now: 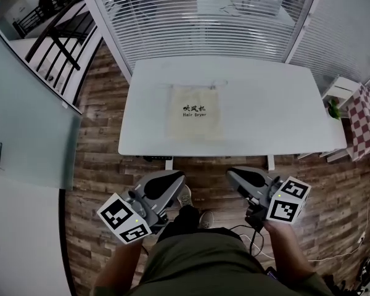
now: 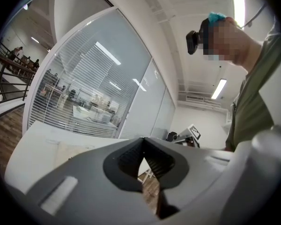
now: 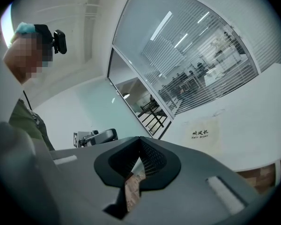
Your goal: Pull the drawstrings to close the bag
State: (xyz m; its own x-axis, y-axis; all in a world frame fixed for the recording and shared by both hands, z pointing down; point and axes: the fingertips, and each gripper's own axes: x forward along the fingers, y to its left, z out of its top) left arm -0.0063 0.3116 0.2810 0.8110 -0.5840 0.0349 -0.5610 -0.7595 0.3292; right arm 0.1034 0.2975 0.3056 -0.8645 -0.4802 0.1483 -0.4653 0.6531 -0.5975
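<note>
A beige drawstring bag [image 1: 195, 112] printed "Hair Dryer" lies flat on the white table [image 1: 271, 110], its cords [image 1: 217, 84] loose at the far, top end. My left gripper [image 1: 176, 179] and right gripper [image 1: 233, 174] hang below the table's near edge, close to my body and well short of the bag. Both are shut, jaw tips meeting with nothing between them. The left gripper view shows its shut tips [image 2: 143, 138] and the bag [image 2: 68, 150] faintly at the left. In the right gripper view the tips [image 3: 140, 138] are shut and the bag [image 3: 202, 135] lies ahead on the table.
Glass walls with blinds [image 1: 203, 17] stand behind the table. A frosted glass door [image 1: 24, 128] is at the left. A small white stand [image 1: 342, 90] and a red-checked cloth [image 1: 365, 125] sit at the right. Cables [image 1: 253, 234] lie on the wooden floor by my feet.
</note>
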